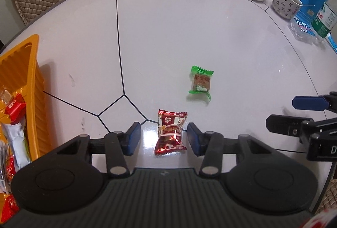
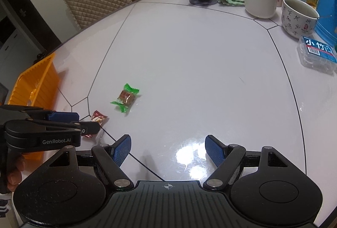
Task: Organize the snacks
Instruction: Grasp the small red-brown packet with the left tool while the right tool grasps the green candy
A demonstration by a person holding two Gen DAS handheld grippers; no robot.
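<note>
Red foil-wrapped candy (image 1: 170,133) – mid-table, bracketed by left gripper (image 1: 163,139), pads apart, untouched, for pickup toward orange plastic basket (image 1: 34,72) at table's edge; right gripper (image 2: 168,151) – agape, empty.

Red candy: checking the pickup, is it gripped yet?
Not yet: the red candy lies on the table, gaps either side inside the left tool.

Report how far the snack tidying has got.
Done: several wrapped snacks already lie in the orange basket. In hand: the left gripper straddles the red candy on the table, pads not yet touching it. Left: that candy and the green candy; the right gripper is open and empty.
</note>
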